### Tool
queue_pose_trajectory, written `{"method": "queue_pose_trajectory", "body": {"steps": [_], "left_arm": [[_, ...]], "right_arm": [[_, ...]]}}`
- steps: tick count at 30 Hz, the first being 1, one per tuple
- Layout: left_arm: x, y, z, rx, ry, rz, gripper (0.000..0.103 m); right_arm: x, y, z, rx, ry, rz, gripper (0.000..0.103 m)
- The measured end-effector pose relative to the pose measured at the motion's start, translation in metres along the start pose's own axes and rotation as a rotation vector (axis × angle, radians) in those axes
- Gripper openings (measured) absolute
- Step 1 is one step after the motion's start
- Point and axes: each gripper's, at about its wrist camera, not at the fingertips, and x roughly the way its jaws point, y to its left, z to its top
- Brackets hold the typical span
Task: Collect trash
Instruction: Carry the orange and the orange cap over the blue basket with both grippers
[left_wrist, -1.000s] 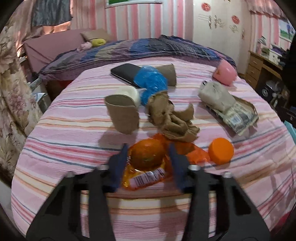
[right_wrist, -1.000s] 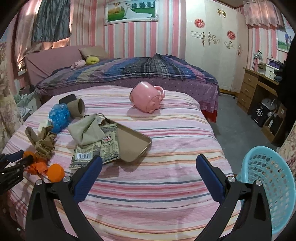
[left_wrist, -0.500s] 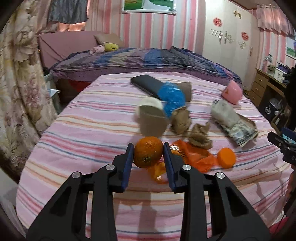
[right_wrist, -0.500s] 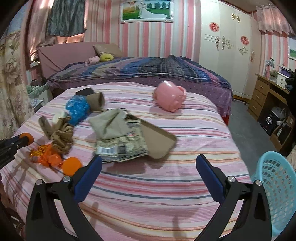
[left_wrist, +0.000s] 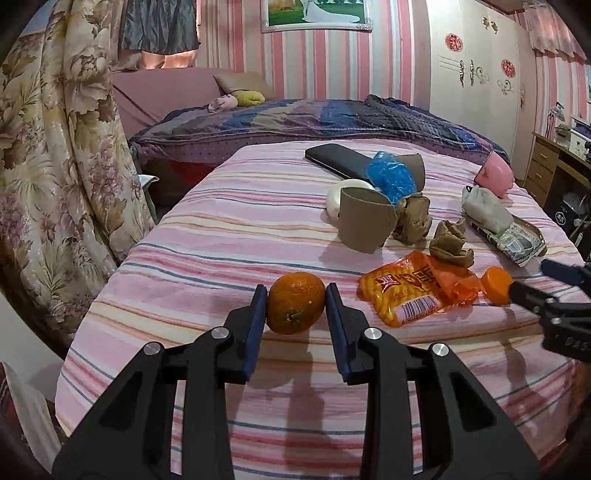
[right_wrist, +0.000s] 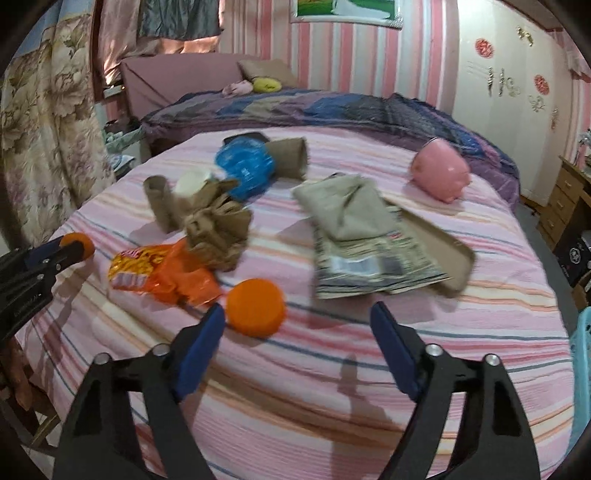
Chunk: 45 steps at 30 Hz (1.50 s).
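Observation:
My left gripper (left_wrist: 295, 304) is shut on an orange (left_wrist: 295, 302) and holds it above the striped bed's near left side; the orange (right_wrist: 77, 245) shows at the far left of the right wrist view. An orange snack wrapper (left_wrist: 410, 290) lies to its right, beside a flat orange lid (left_wrist: 495, 284). In the right wrist view my right gripper (right_wrist: 297, 325) hovers low over the bed, its jaws closing with nothing pressed between them; the orange lid (right_wrist: 255, 307) sits just inside its left finger. The wrapper (right_wrist: 162, 271) lies left of that.
On the bed (right_wrist: 332, 369) lie crumpled brown paper (right_wrist: 218, 229), a cardboard tube (left_wrist: 364, 223), a blue plastic bag (right_wrist: 243, 168), newspaper with a beige cloth (right_wrist: 365, 251), a pink piggy bank (right_wrist: 441, 175) and a dark case (left_wrist: 338, 158). A blue basket's edge (right_wrist: 581, 369) shows right; a floral curtain (left_wrist: 55, 166) hangs left.
The left gripper lifted the orange off the wrapper and carried it left. The right gripper dropped toward the bed, came up to the orange lid, and its jaws narrowed.

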Motion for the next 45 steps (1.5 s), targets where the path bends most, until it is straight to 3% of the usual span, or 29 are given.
{"method": "queue_pose_trajectory", "body": {"steps": [5, 7, 12, 22, 29, 35, 45], "left_arm": [[-0.002, 0.0, -0.001, -0.01, -0.003, -0.018, 0.031], [-0.003, -0.001, -0.002, -0.012, -0.002, -0.026, 0.031], [-0.006, -0.004, -0.004, -0.012, -0.007, -0.027, 0.031], [-0.022, -0.004, -0.011, -0.028, -0.017, -0.018, 0.031], [-0.032, -0.011, -0.007, -0.046, -0.032, -0.023, 0.031], [-0.051, -0.039, 0.014, -0.01, -0.08, -0.044, 0.031], [-0.073, -0.112, 0.043, 0.03, -0.115, -0.112, 0.032]], "right_arm": [[0.015, 0.012, 0.0, -0.013, 0.037, 0.029, 0.064], [0.023, 0.015, 0.0, -0.023, 0.071, 0.028, 0.052], [0.022, 0.017, 0.001, -0.032, 0.065, 0.052, 0.04], [0.001, 0.006, -0.011, -0.057, -0.002, 0.052, 0.04], [-0.012, -0.023, -0.01, -0.031, 0.008, 0.025, 0.04], [-0.035, -0.051, 0.0, 0.005, -0.008, -0.002, 0.04], [-0.099, -0.121, 0.023, 0.019, -0.117, -0.077, 0.04]]}}
